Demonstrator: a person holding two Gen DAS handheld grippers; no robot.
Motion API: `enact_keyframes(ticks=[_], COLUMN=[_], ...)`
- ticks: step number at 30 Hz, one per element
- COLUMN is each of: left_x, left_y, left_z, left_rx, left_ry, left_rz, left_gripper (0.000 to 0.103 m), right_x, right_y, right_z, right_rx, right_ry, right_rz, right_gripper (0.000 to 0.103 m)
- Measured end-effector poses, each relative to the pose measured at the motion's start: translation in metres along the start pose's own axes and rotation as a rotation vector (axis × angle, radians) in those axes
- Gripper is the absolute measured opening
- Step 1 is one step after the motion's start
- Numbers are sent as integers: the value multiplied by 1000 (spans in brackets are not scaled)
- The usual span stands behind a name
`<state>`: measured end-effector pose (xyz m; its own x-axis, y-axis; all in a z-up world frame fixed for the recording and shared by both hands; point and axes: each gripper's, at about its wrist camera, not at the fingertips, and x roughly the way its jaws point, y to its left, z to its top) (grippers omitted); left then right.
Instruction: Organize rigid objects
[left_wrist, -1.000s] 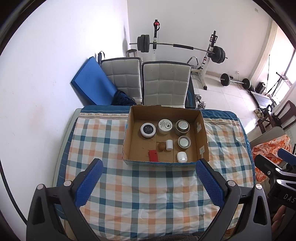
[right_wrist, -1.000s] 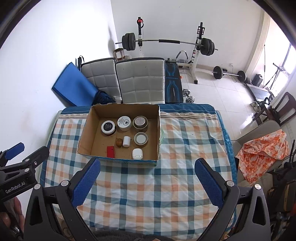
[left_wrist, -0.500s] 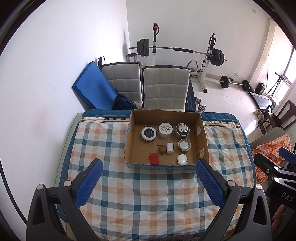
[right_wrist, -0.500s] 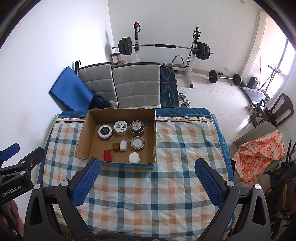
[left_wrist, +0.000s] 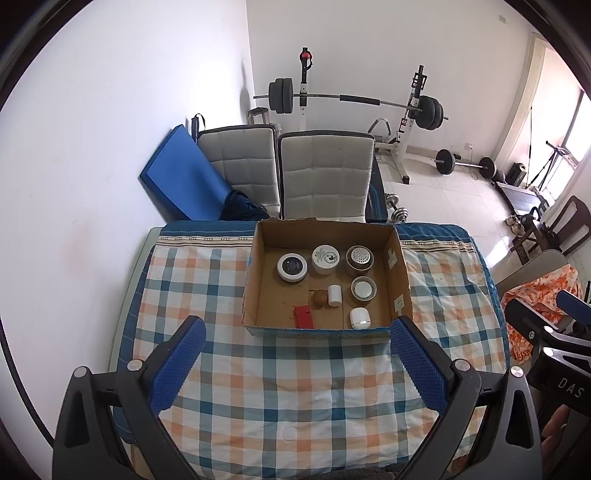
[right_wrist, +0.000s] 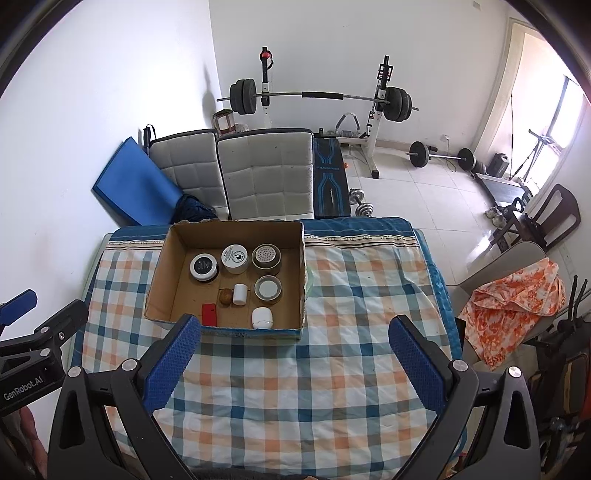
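An open cardboard box (left_wrist: 398, 280) (right_wrist: 166, 254) sits at the far middle of the checked tablecloth. Inside it stand several small rigid items: a black-lidded jar (left_wrist: 292, 266) (right_wrist: 203, 267), a white-lidded jar (left_wrist: 325, 258) (right_wrist: 234, 258), a perforated-top tin (left_wrist: 359, 259) (right_wrist: 266, 257), a round tin (left_wrist: 363, 288) (right_wrist: 268, 288), a small white bottle (left_wrist: 334, 294) (right_wrist: 239, 294), a brown knob (left_wrist: 319, 299) (right_wrist: 225, 297), a red block (left_wrist: 303, 316) (right_wrist: 209, 314) and a white pod (left_wrist: 359, 318) (right_wrist: 262, 318). My left gripper (left_wrist: 297, 363) and right gripper (right_wrist: 293, 360) hang high above the near table, both open and holding nothing.
Two white padded chairs (left_wrist: 325, 177) and a blue mat (left_wrist: 181, 184) stand behind the table. A barbell rack (right_wrist: 317, 99), dumbbells and a weight bench fill the floor beyond. An orange cloth (right_wrist: 513, 299) drapes a chair at the right. The checked cloth (right_wrist: 303, 387) covers the table.
Both grippers have risen and drawn back, so the table and box look smaller and more of the room shows. Both stay open; the items in the box have not moved.
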<state>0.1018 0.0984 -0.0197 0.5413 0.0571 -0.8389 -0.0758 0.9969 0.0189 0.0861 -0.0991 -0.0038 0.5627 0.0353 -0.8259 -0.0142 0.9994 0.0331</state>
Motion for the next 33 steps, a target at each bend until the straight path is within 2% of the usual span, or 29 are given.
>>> enact_keyframes(ticks=[33], left_x=[1], left_y=[-2], left_z=[12], left_rx=[32], left_ry=[-15], left_rz=[-7], left_gripper=[103], right_x=[-8], right_y=[-7], right_z=[9], right_rx=[46], right_ry=[-57], right_rz=[-49], right_gripper=[103])
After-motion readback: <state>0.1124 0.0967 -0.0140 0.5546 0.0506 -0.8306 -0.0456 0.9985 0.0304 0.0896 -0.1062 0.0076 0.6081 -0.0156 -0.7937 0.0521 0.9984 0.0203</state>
